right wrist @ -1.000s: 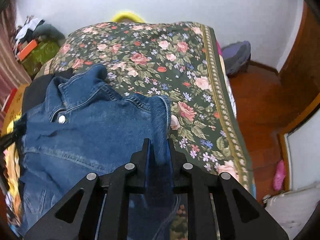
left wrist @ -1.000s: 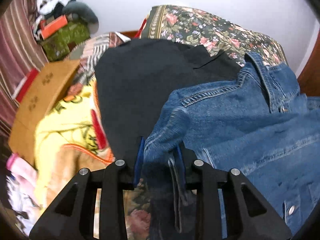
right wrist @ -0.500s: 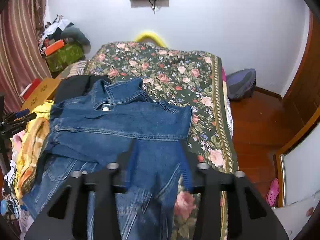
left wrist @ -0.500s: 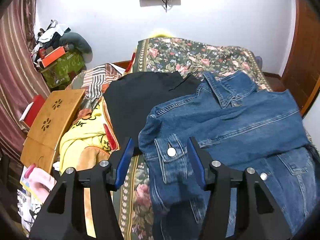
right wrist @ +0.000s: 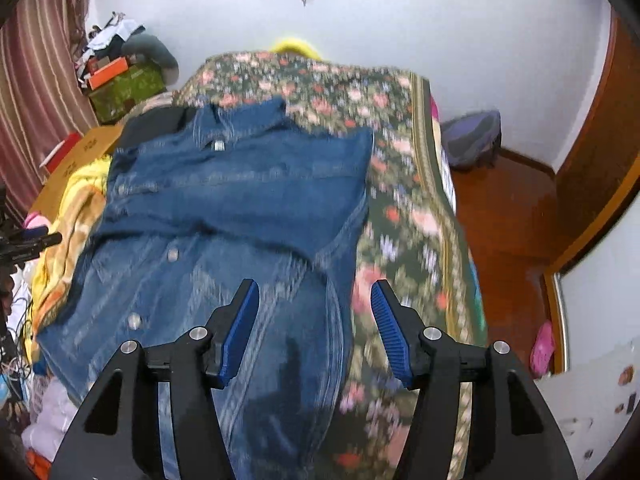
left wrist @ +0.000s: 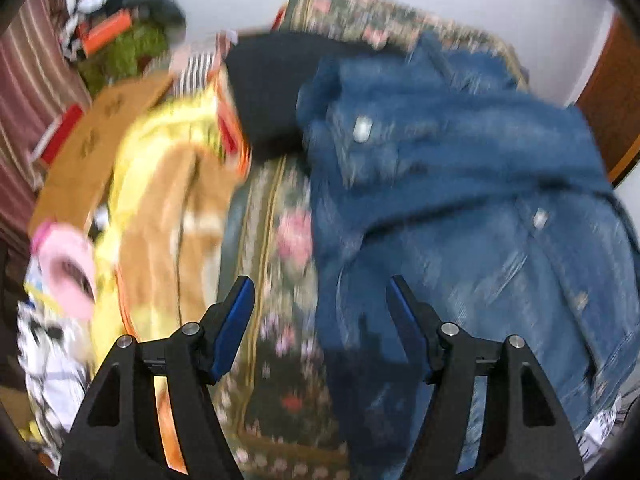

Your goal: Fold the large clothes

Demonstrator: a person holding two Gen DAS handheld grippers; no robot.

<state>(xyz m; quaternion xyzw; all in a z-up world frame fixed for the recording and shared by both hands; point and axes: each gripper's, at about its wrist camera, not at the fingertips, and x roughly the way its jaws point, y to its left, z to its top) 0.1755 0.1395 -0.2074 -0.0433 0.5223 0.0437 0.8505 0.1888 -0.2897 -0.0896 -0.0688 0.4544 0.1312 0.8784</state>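
A blue denim jacket (right wrist: 240,208) lies on the floral bedspread (right wrist: 404,216), collar toward the far wall, its sleeves folded in across the body. It also shows in the blurred left wrist view (left wrist: 460,184). My left gripper (left wrist: 320,312) is open and empty above the jacket's near left edge. My right gripper (right wrist: 314,320) is open and empty above the jacket's near right edge. The left wrist view is motion-blurred.
A black garment (left wrist: 268,84) lies beyond the jacket at its left. A yellow and orange blanket (left wrist: 168,184) and a cardboard box (left wrist: 92,148) lie left of the bed. Wooden floor (right wrist: 508,216) and a purple bag (right wrist: 472,140) are to the right.
Both grippers let go of the denim sleeves and opened, then pulled back toward the near end of the jacket. The sleeves now lie folded on the jacket.
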